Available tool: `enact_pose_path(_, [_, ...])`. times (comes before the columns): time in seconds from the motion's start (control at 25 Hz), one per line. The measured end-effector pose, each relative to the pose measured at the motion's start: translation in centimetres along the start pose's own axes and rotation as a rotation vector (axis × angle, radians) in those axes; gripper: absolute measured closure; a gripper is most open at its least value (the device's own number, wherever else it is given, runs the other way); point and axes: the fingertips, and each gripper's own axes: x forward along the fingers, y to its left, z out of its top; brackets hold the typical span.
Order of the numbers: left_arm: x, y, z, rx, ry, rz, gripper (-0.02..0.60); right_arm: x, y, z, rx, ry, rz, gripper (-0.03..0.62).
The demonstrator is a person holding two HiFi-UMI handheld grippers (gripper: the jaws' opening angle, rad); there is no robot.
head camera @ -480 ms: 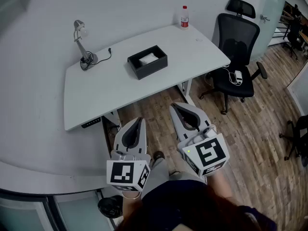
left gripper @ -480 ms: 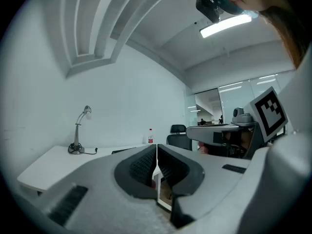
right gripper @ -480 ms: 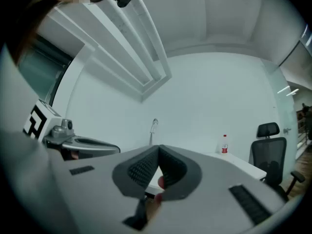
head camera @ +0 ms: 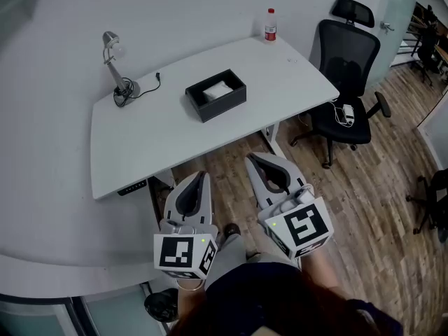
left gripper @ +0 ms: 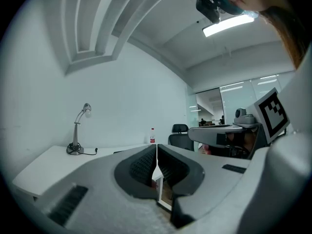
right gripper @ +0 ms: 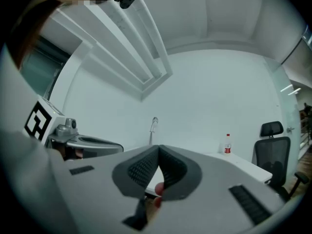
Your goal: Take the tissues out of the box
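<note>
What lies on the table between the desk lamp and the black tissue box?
Head view: only the black cord trailing from the desk lamp toward the tissue box; otherwise the table is bare.

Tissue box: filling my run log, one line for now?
left gripper: shut, empty | right gripper: shut, empty | box: on desk, tissues inside

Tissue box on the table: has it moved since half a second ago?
No. The tissue box sits at the same spot on the table, between the desk lamp and the bottle, as before.
</note>
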Motion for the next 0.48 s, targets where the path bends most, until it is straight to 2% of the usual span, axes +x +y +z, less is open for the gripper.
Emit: enact_pose_path(0.48, [4.1,3.2,0.0,0.002,0.003,-0.013,0.555,5.0,-1.6,-0.5,-0.018,0.014,0.022,0.574])
